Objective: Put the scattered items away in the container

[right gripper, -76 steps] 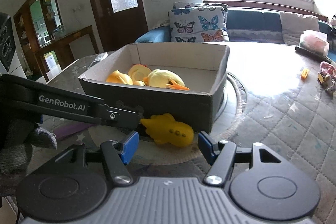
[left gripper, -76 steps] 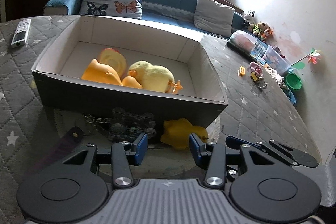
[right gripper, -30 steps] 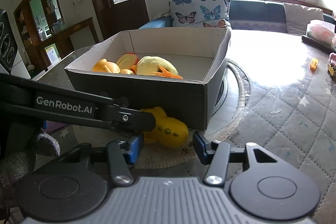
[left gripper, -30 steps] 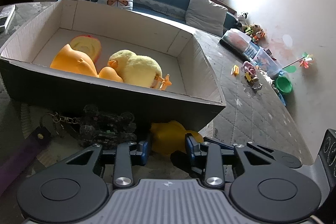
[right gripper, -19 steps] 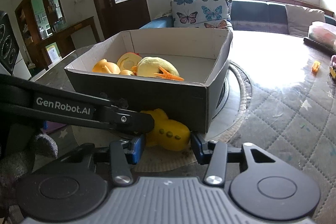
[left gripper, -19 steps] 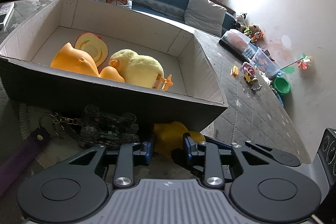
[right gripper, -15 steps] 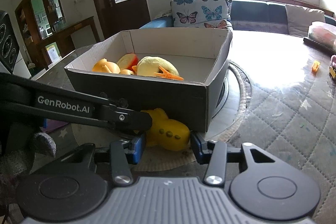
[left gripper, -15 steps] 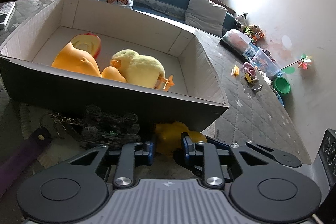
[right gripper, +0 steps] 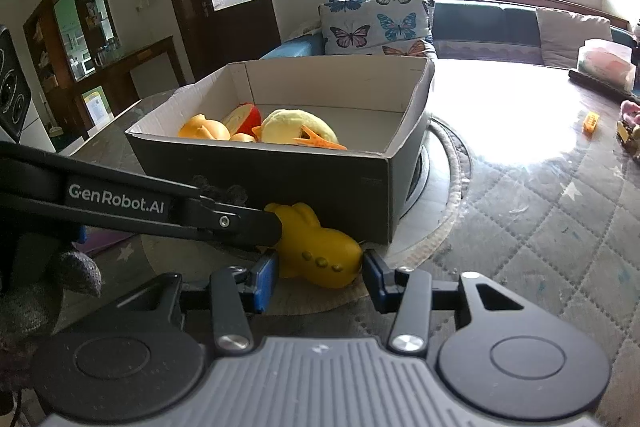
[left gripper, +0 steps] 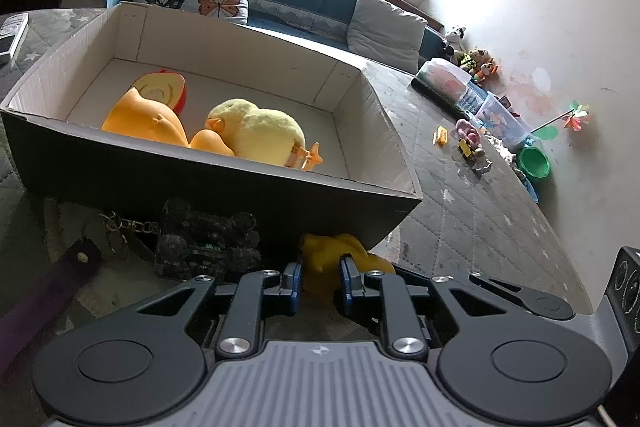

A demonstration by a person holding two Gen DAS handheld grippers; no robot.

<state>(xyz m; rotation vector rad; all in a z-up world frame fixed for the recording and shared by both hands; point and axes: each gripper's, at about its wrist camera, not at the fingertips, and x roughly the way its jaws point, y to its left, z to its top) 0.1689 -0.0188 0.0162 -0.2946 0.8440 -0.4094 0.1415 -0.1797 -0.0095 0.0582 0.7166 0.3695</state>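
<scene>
The left gripper point(left gripper: 319, 282) has its jaws closed in on the narrow end of a yellow toy point(left gripper: 340, 255), pads pressing it from both sides. The toy lies on the worktop point(left gripper: 472, 211) right against the dark outer wall of the box point(left gripper: 224, 187), just ahead of these jaws. The right gripper point(right gripper: 320, 279) has its jaws spread about as wide as the toy's rounder end, one pad at each side; whether they actually touch it is unclear. Beyond both pairs of jaws, inside the box, sit an orange duck point(left gripper: 148, 119), a fluffy chick point(left gripper: 264, 135) and a red apple half point(left gripper: 168, 91). To the left of the left jaws lies a dark toy car point(left gripper: 204, 243) on a key chain.
</scene>
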